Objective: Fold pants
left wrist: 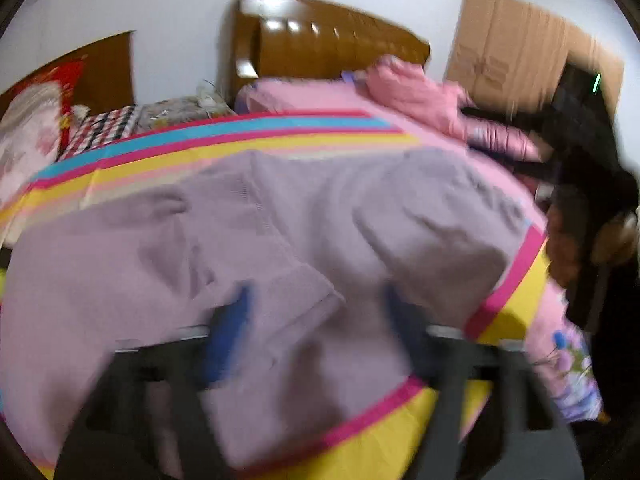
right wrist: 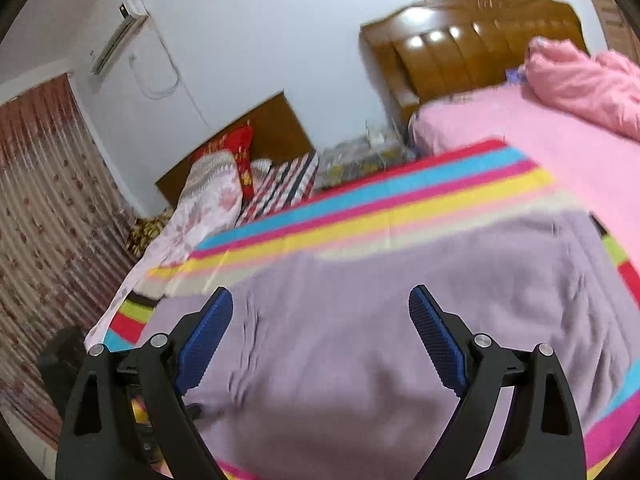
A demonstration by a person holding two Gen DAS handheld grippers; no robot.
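Two grippers: left gripper (left wrist: 316, 332) and right gripper (right wrist: 320, 336) released, empty.
Pants (right wrist: 380, 320): soft, light, limp; pinch at edges.

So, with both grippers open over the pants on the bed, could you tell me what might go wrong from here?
The lilac pants lie bunched with a raised fold in front of the open left gripper; closing there could catch only one layer and spoil the fold. The right gripper hangs open over smoother cloth with little to pinch, so it might also grab the striped sheet. The pants reach close to the bed edge and could slide off.
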